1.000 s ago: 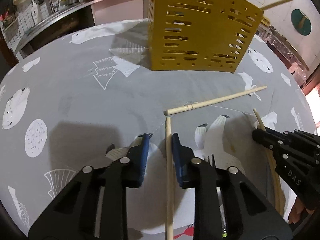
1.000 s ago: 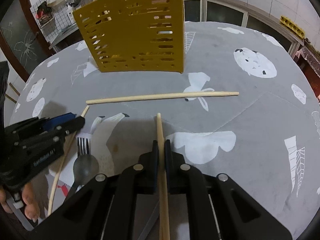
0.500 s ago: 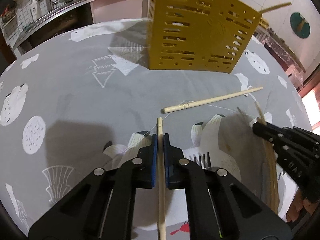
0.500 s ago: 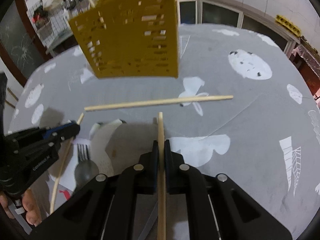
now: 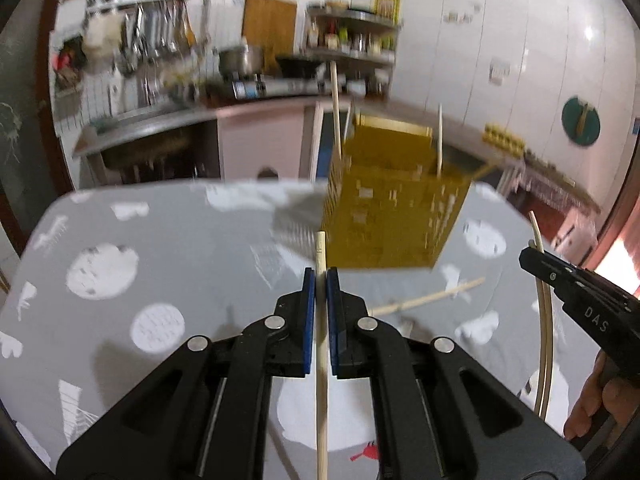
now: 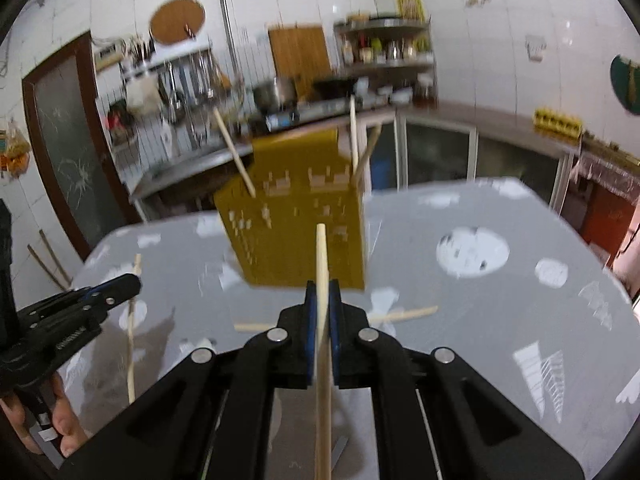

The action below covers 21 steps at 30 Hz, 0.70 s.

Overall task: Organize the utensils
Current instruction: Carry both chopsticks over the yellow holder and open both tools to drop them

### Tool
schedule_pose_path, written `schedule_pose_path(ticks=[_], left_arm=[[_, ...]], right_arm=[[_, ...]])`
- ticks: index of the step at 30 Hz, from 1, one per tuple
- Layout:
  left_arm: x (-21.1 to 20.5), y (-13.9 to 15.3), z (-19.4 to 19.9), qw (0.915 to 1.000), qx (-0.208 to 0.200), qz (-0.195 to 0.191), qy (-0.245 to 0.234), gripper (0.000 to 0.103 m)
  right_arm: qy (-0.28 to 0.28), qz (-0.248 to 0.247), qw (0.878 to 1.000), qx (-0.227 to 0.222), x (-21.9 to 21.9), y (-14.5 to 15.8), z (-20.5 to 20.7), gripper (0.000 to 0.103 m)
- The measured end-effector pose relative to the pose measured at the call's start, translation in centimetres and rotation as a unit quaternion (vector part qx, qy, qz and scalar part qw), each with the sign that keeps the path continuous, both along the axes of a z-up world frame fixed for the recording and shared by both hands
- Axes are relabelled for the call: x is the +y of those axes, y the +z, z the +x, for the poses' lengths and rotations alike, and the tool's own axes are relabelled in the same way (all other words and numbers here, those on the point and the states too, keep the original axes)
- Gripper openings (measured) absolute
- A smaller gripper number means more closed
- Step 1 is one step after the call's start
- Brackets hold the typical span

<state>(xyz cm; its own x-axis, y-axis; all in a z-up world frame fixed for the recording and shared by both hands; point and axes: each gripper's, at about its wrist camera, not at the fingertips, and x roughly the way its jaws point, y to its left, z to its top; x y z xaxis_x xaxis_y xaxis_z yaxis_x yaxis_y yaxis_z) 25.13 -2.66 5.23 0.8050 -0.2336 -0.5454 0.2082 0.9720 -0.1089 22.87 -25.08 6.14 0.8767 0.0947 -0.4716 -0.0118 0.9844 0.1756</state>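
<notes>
My left gripper [image 5: 321,276] is clamped on a wooden chopstick [image 5: 321,364], its blue pads [image 5: 307,300] pressed to either side of the shaft, the tip poking out ahead toward the yellow perforated utensil holder [image 5: 394,216]. My right gripper [image 6: 321,288] is likewise closed on a second chopstick [image 6: 322,344], whose tip overlaps the holder [image 6: 296,232] in that camera. Both sticks are off the table.

The left camera catches my right gripper [image 5: 580,296] from the side at the right edge, with its pale chopstick [image 5: 545,336] running past the jaw, and my right hand [image 5: 592,404] below it. The right camera returns the favour: my left gripper [image 6: 76,316] sits at the left edge, its chopstick [image 6: 131,344] slanting down, my left hand [image 6: 48,420] under it.

One loose chopstick [image 5: 426,298] lies on the grey patterned tablecloth [image 5: 180,248] in front of the holder; in the right view it [image 6: 404,314] is partly hidden behind my jaws. The holder stands upright on the table and already has chopsticks in it: the right camera shows three [image 6: 234,152] leaning out, the left only two [image 5: 335,112]. Both views are motion-blurred, so the holder's slots are smeared.
</notes>
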Motion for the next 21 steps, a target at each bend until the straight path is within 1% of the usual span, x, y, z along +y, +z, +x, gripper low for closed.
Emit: schedule_pose_path(ticks=[4,8,14,16,21], left_arm=[[0.1,1.6,-0.9,0.999,-0.044,-0.008,0.006,0.004],[-0.1,2.9,-1.0,0.997,-0.076,-0.012,0.009,0.004],[-0.8,4.2,-0.4,0.9949,-0.097,-0.027,0.0,0.004],[-0.8,4.9,0.1,0.9939,-0.105,-0.031,-0.001,0.004],[-1.4,8.7,2.1,0.9894,-0.138,-0.045,-0.012,0.004]], right_arm=[[-0.005,0.004,0.999,-0.046,-0.2,1.9,-1.0,0.006],[-0.014,-0.003,0.996,-0.085,-0.2,3.4,-1.3,0.006],[-0.019,0.012,0.993,-0.115,-0.9,4.6,-0.2,0.006],[-0.021,0.017,0.991,-0.129,-1.1,5.6,0.4,0.006],[-0.025,0.019,0.985,-0.17,-1.2,8.5,2.3,0.006]])
